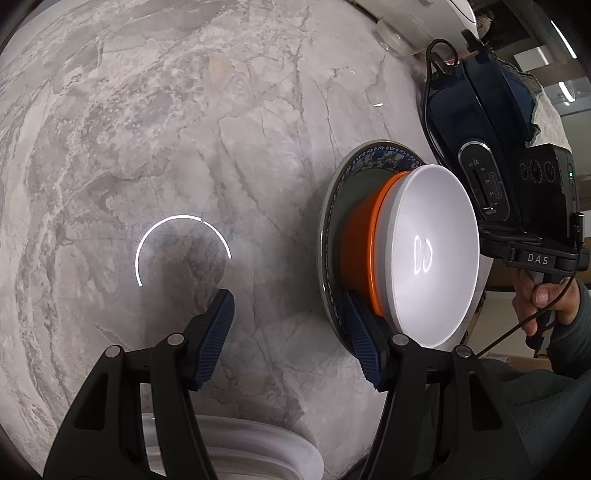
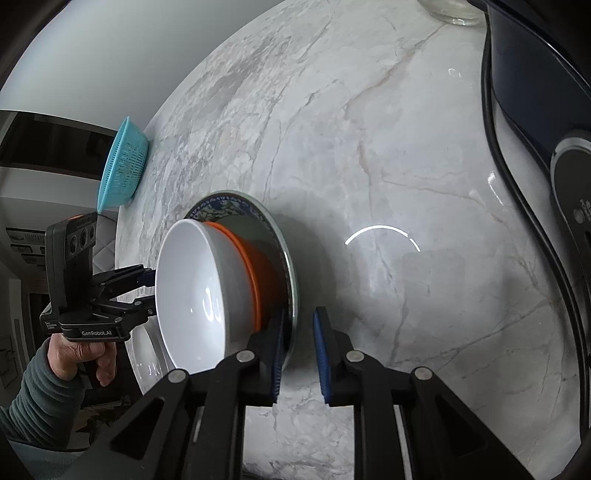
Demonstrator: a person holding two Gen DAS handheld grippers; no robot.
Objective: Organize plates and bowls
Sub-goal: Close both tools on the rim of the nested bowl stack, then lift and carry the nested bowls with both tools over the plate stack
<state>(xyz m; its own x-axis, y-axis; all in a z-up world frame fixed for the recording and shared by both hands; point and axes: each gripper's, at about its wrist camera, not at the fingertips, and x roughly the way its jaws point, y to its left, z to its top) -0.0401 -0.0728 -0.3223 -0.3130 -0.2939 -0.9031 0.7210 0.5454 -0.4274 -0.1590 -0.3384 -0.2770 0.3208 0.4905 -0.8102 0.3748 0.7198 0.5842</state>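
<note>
Stack: a white bowl sits nested in an orange bowl, and both stand on a blue-patterned plate on the marble counter. In the right wrist view the same white bowl, orange bowl and plate appear left of centre on the counter.

Left tongs: the left gripper is spread wide. One blue pad hangs over bare counter; the other pad sits at the plate's near rim, just beside the orange bowl. Whether it touches the rim I cannot tell. Nothing lies between the pads.

Right tongs: the right gripper has its pads fairly close together but with a clear gap. The left pad overlaps the plate's edge in the picture; contact cannot be told. The gap itself shows only counter.

Other plate: a plain white plate lies under the left gripper at the bottom of the left wrist view; in the right wrist view it shows as a white plate behind the stack.

Nearby: a dark blue appliance with a black cord stands just beyond the stack. A turquoise basket rests at the counter's far edge, well apart from the bowls. A clear glass stands at the top edge.
</note>
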